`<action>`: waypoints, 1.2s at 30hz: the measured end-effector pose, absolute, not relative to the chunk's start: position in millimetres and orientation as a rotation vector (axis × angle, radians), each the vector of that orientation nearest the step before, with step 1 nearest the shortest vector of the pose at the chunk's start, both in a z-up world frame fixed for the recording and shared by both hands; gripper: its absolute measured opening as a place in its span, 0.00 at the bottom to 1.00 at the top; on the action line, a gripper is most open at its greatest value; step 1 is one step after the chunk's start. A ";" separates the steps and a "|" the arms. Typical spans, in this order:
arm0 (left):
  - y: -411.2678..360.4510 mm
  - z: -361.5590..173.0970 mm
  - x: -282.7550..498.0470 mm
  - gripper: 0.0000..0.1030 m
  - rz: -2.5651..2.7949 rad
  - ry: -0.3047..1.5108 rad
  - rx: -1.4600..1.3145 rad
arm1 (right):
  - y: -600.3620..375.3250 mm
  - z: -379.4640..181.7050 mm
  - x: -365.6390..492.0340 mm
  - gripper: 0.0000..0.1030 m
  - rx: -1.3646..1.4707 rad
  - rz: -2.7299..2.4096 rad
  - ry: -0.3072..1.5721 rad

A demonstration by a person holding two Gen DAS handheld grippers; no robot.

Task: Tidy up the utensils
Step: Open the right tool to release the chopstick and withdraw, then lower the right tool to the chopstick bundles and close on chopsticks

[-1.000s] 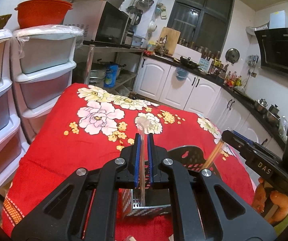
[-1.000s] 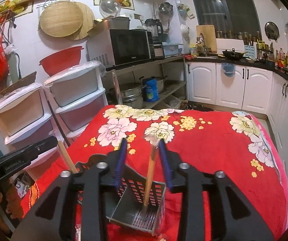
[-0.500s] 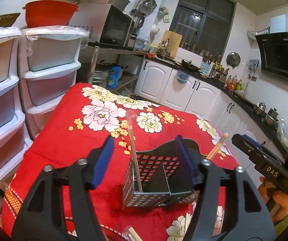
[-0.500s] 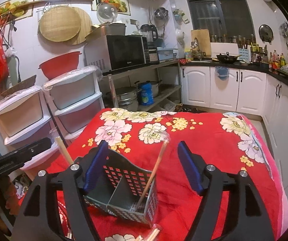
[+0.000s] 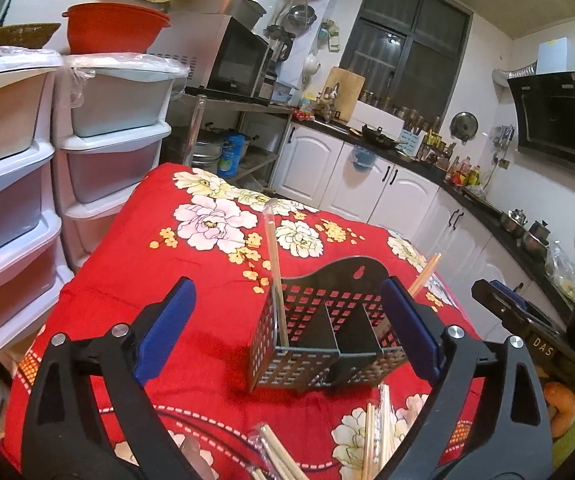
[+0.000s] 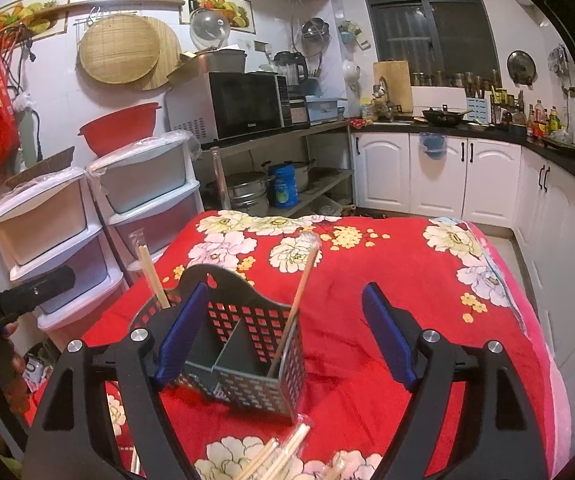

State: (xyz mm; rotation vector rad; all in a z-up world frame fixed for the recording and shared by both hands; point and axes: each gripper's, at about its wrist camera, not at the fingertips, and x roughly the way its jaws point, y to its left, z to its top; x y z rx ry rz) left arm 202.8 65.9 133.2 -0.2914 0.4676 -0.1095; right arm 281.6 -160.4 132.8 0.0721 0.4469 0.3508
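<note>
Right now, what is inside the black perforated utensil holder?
Two wrapped chopstick pairs stand in the utensil holder: one in its left compartment, another at the right. The middle compartment looks empty; compartment floors are partly hidden.

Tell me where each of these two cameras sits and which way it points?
Left wrist: on the left gripper, looking along its open fingers at the black caddy; the right gripper shows at right.
Right wrist: on the right gripper, open, facing the caddy; the left gripper shows at left.
Shared: caddy, red floral cloth, microwave.
</note>
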 end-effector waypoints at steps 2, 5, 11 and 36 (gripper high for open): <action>67.5 131.7 199.4 0.82 -0.111 0.471 -0.295 | -162.6 132.6 277.2 0.74 0.070 0.347 0.446; 67.0 127.8 193.8 0.82 -0.111 0.481 -0.292 | -167.0 131.7 269.3 0.74 0.073 0.343 0.445; 66.8 111.9 186.7 0.82 -0.117 0.525 -0.298 | -170.8 125.7 256.3 0.74 0.069 0.349 0.462; 59.3 14.8 194.0 0.54 -0.154 0.808 -0.335 | -188.1 61.1 247.4 0.74 0.075 0.367 0.652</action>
